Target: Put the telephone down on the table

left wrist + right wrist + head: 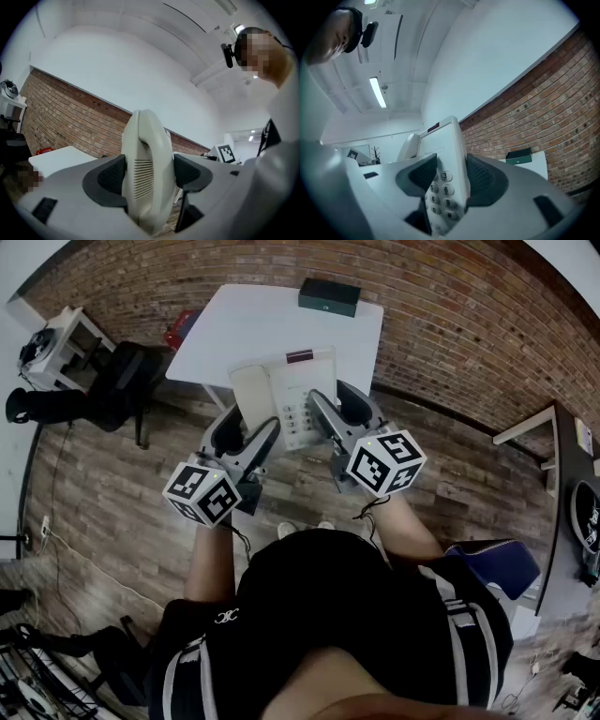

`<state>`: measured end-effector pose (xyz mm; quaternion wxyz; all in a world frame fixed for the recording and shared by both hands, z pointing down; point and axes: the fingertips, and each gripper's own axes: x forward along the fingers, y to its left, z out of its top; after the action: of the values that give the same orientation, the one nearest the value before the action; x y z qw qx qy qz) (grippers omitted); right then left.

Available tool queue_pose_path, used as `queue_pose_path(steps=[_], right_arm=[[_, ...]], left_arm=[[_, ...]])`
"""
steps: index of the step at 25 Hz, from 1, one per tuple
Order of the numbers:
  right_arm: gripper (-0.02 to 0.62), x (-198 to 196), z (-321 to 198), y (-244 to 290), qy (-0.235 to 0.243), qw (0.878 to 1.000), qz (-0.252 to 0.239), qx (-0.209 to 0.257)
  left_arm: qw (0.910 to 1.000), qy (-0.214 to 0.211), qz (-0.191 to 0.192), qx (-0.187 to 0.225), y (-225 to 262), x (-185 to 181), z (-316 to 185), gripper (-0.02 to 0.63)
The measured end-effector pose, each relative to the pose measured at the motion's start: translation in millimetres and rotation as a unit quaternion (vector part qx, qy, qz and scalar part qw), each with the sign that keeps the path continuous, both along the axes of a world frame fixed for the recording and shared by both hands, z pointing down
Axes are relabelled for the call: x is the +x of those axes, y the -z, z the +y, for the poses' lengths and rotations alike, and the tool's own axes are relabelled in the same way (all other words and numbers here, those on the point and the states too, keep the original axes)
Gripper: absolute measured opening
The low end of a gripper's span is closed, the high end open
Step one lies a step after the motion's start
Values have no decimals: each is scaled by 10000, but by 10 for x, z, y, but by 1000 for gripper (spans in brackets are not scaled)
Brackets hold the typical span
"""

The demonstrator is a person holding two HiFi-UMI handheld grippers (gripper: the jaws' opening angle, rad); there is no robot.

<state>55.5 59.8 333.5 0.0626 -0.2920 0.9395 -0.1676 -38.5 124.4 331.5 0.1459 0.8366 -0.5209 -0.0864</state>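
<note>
A cream desk telephone [286, 390] with a keypad hangs in the air between both grippers, over the near edge of the white table [244, 320]. My left gripper [246, 432] is shut on its handset side; in the left gripper view the pads press the ribbed cream handset [146, 173] from both sides. On the keypad side my right gripper [328, 418] is shut too, and its dark pads clamp the telephone's body [449, 180] beside the number keys. Both grippers point level.
A dark green box [329, 296] lies at the table's far edge by the brick wall [450, 315]. A black chair [122, 381] and a red item stand left of the table. Wooden floor lies below. A blue seat [497, 563] is at my right.
</note>
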Motion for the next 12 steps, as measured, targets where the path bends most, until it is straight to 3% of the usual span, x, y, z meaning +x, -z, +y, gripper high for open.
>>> queue_pose_path(steps=[12], right_arm=[[179,-46,-10,16,-82,9998,-170,-64]], left_arm=[[10000,-32,-47,40,49,-52,-23,322]])
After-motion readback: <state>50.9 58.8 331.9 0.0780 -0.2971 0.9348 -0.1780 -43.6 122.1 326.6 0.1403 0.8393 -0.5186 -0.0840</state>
